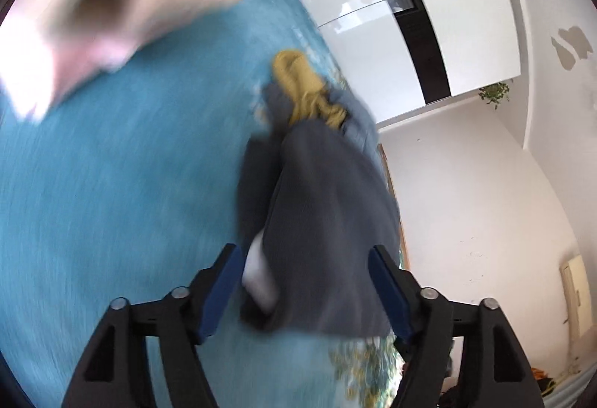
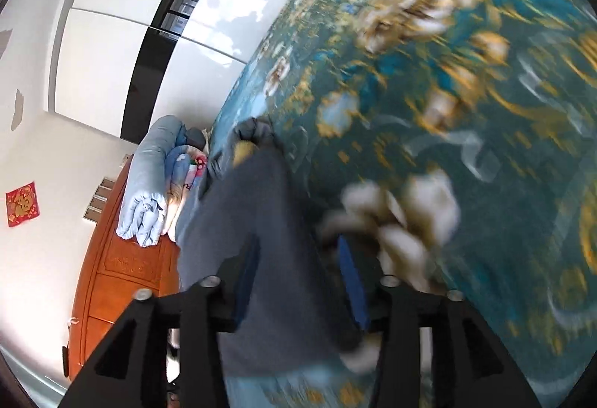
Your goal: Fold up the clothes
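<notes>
A dark grey garment (image 1: 321,191) lies stretched out on the blue bedspread (image 1: 112,165), and a mustard-yellow garment (image 1: 302,87) is bunched on its far end. My left gripper (image 1: 306,285) is open, its blue pads on either side of the grey garment's near end, where a white patch (image 1: 257,273) shows. In the right wrist view the same grey garment (image 2: 246,199) runs between the fingers of my right gripper (image 2: 300,270), which is open over the floral part of the bedspread (image 2: 447,91). A bit of the yellow garment (image 2: 242,148) shows at the far end.
A blurred pink and beige cloth (image 1: 93,16) lies at the upper left of the bed. Folded light-blue quilts (image 2: 149,184) are stacked against a wooden headboard (image 2: 119,277). A white wardrobe (image 1: 429,16) and a white wall stand beyond the bed's edge.
</notes>
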Available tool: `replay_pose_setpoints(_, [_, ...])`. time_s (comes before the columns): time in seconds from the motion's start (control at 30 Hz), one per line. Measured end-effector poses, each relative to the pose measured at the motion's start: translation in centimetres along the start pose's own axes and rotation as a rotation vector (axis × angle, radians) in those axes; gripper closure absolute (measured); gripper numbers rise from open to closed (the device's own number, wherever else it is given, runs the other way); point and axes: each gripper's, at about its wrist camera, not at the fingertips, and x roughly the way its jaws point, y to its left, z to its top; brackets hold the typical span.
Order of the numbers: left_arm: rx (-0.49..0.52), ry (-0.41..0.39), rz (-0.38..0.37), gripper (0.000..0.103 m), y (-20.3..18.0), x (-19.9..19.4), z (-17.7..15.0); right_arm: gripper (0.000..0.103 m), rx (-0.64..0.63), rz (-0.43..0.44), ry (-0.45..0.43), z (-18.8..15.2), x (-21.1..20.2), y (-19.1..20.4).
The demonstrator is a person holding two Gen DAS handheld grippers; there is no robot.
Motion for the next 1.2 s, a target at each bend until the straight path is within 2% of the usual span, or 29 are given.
replay_pose_setpoints(0.1, [-0.047,0.014,-0.027,0.024,1.0,0.2,-2.4,0.039,0.028,0.013,0.019,-2.3,-0.6,-1.2])
replay_pose_setpoints(0.17, [-0.066,0.039,-0.035,0.023,1.3,1.2,-3.4,0.033,0.044,0.037,0.043,-3.8,-0.4,-1.8])
replay_pose_setpoints(0.27, [-0.075,0.086,-0.032,0.023,0.9,3.5,-4.1,0.031,-0.003,0.011,0.044,-5.0,0.6,-0.9])
replay_pose_setpoints(0.43, [-0.064,0.086,0.028,0.023,-0.6,6.7,-4.4,0.031,-0.032,-0.001,0.043,-5.5,3.2,0.9])
replay_pose_setpoints(0.57, [-0.049,0.062,0.038,0.023,-1.7,8.7,-4.3,0.028,-0.034,-0.012,-0.015,-5.4,5.1,1.7])
replay_pose_setpoints(0.7, [-0.061,0.033,-0.038,0.023,-1.8,9.9,-3.4,0.028,-0.039,0.035,-0.083,-5.3,6.0,2.3])
replay_pose_setpoints(0.8, [-0.058,0.015,-0.081,0.023,-1.7,10.6,-3.1,0.029,-0.060,0.094,-0.099,-4.8,6.8,2.5])
replay_pose_setpoints(0.87, [-0.054,0.011,-0.073,0.023,-2.2,10.2,-3.0,0.035,-0.049,0.097,-0.103,-4.4,7.4,2.1])
replay_pose_setpoints(0.9, [-0.052,0.009,-0.065,0.024,-2.5,9.9,-2.9,0.042,-0.035,0.094,-0.108,-4.3,7.5,1.8])
replay_pose_setpoints(0.97, [-0.048,0.007,-0.050,0.036,-3.2,9.2,-2.8,0.047,-0.025,0.092,-0.105,-4.4,7.4,1.6])
replay_pose_setpoints(1.0, [-0.045,0.006,-0.042,0.052,-3.5,8.9,-2.7,0.051,-0.024,0.088,-0.100,-4.4,7.2,1.7])
replay_pose_setpoints(1.03, [-0.043,0.005,-0.035,0.058,-3.9,8.6,-2.6,0.056,-0.022,0.078,-0.093,-4.4,7.1,1.7])
replay_pose_setpoints(1.13, [-0.036,0.001,-0.012,0.068,-4.9,7.5,-2.4,0.072,-0.023,0.037,-0.083,-4.4,6.0,2.2])
replay_pose_setpoints(1.2, [-0.032,-0.001,0.004,0.070,-5.6,6.9,-2.3,0.076,-0.037,0.026,-0.080,-4.4,5.1,3.1])
